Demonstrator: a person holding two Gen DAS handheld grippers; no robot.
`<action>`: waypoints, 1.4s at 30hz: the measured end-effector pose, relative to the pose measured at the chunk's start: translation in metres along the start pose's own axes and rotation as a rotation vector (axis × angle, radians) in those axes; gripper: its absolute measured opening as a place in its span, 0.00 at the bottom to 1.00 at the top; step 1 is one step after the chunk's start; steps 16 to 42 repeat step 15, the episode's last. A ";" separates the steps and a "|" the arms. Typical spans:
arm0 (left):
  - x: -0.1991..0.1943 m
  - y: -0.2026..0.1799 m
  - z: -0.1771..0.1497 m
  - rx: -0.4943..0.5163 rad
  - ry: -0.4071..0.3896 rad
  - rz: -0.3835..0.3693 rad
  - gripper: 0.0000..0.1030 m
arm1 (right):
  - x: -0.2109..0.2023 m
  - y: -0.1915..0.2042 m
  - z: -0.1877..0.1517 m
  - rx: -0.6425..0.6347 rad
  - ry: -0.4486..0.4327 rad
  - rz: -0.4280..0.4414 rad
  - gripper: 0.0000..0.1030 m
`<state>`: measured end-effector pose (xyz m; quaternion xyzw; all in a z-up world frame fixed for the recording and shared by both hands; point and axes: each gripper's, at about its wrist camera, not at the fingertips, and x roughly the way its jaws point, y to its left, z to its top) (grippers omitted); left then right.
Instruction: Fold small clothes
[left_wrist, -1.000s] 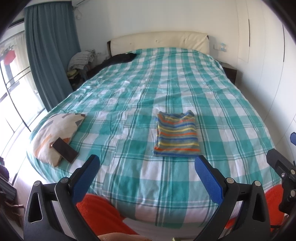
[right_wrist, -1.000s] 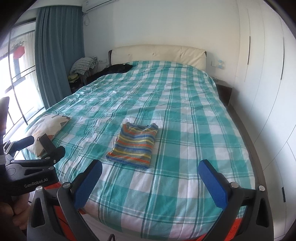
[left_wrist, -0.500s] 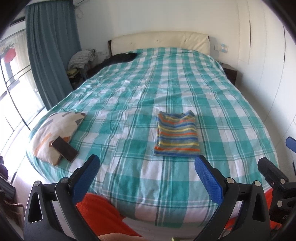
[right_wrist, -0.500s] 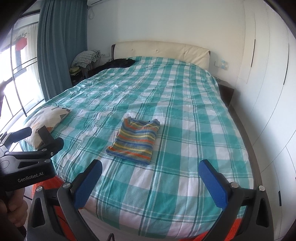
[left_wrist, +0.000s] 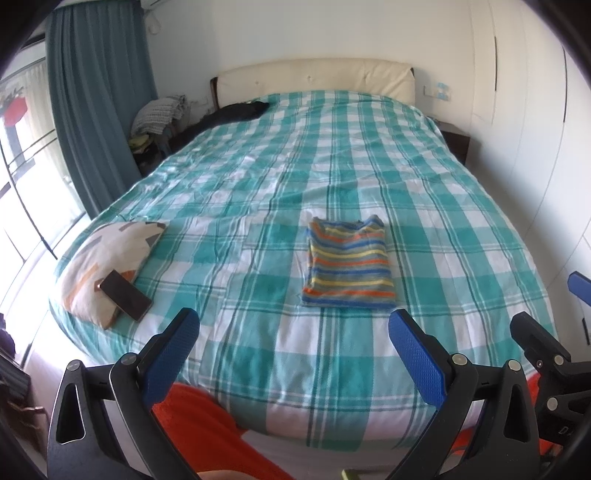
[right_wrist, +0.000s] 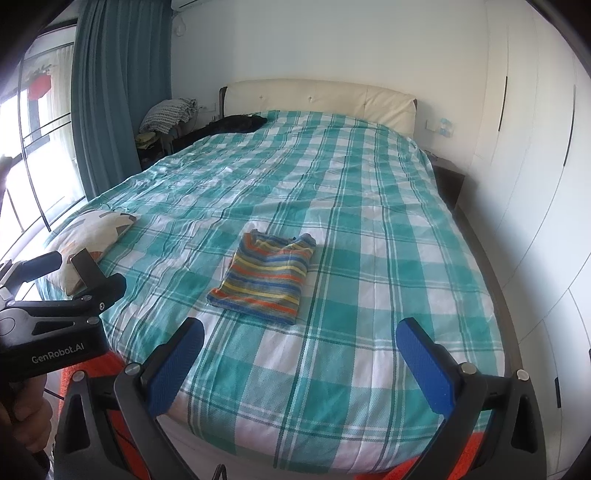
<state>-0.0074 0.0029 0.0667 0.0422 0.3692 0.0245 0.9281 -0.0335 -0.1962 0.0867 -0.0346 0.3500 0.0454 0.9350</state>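
Two handheld grippers hang side by side at the foot of a bed (left_wrist: 332, 177), both held back from it and aimed along its length. The left gripper (left_wrist: 293, 354) has its blue pads (left_wrist: 171, 360) spread wide with nothing between them; the right gripper (right_wrist: 301, 363) is likewise released and empty. A hand (right_wrist: 27, 417) grips the left tool's handle at the lower left of the right wrist view. The shirt (left_wrist: 349, 267), striped in orange, yellow and blue, lies folded into a neat rectangle on the teal-and-white checked cover, near the foot end and well apart from both grippers. A patterned pillow (left_wrist: 107, 266) sits at the bed's left edge with a phone (left_wrist: 125, 295) resting on it. A cream headboard (left_wrist: 314, 79) backs the bed, a teal curtain (left_wrist: 96, 103) hangs by the window at left, and white wardrobes (right_wrist: 535, 166) line the right wall.
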 end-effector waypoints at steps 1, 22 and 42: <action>0.000 0.000 0.000 -0.007 -0.001 -0.012 1.00 | 0.001 0.000 0.000 -0.001 0.001 -0.002 1.00; -0.001 0.010 -0.003 -0.035 -0.021 -0.001 1.00 | 0.002 0.001 0.000 -0.005 0.001 0.000 1.00; -0.001 0.010 -0.003 -0.035 -0.021 -0.001 1.00 | 0.002 0.001 0.000 -0.005 0.001 0.000 1.00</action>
